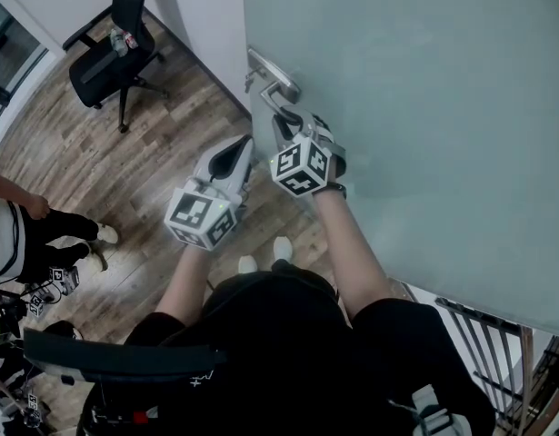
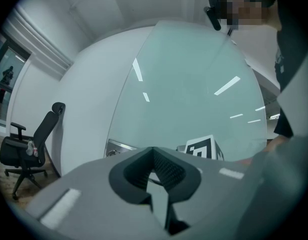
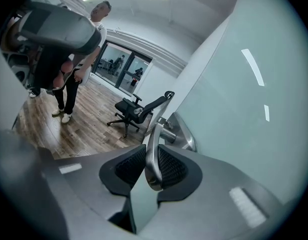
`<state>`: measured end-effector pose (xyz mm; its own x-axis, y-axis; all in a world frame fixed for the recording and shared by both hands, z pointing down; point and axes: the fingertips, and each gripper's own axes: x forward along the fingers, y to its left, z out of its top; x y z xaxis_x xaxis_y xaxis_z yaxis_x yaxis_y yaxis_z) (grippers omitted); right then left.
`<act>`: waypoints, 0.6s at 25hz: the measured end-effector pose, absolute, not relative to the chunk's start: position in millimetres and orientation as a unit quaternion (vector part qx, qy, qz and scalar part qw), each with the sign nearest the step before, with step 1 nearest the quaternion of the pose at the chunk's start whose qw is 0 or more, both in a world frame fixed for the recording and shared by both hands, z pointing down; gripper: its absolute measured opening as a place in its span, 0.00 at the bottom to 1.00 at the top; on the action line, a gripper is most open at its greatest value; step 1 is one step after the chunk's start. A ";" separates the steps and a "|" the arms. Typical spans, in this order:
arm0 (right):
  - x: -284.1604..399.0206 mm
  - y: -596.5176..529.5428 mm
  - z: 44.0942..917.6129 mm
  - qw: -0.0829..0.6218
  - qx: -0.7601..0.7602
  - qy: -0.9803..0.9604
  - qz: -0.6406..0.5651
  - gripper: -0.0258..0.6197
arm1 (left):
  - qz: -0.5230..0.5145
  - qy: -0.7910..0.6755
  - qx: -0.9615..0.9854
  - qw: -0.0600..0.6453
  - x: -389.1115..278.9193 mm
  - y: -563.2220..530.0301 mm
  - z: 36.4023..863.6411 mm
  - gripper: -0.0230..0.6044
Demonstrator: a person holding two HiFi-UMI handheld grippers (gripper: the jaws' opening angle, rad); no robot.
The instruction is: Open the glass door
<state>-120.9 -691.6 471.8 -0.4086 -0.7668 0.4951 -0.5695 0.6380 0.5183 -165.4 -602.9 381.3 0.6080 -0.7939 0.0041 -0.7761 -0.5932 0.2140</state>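
Observation:
The frosted glass door (image 1: 424, 107) fills the right of the head view, its edge next to a white wall (image 1: 206, 16). A silver lever handle (image 1: 277, 89) sits on a metal plate at the door's edge. My right gripper (image 1: 284, 122) is shut on that lever; in the right gripper view the handle (image 3: 152, 149) runs upright between the two ribbed pads, and the right gripper (image 3: 152, 166) squeezes it. My left gripper (image 1: 243, 148) hovers just left of the door, level, shut and with nothing in it (image 2: 154, 156). The left gripper view shows the door (image 2: 194, 94) and the handle plate (image 2: 118, 146).
A black office chair (image 1: 111, 53) stands on the wood floor at the back left, also the chair (image 3: 136, 111) beyond the handle. A person (image 1: 24, 234) stands at the left edge. A metal railing (image 1: 497, 352) shows at the lower right behind the door.

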 end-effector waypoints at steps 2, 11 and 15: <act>-120.9 -691.7 473.4 0.364 0.404 -0.828 -0.135 0.16 | -0.046 -0.440 0.892 0.095 -165.8 -603.3 381.0 0.04; -110.6 -704.8 474.2 0.351 0.404 -0.833 -0.138 0.18 | -0.043 -0.454 0.885 0.091 -171.1 -610.9 380.5 0.04; -115.2 -686.2 464.4 0.337 0.396 -0.842 -0.143 0.19 | -0.047 -0.462 0.881 0.087 -186.1 -599.1 379.9 0.04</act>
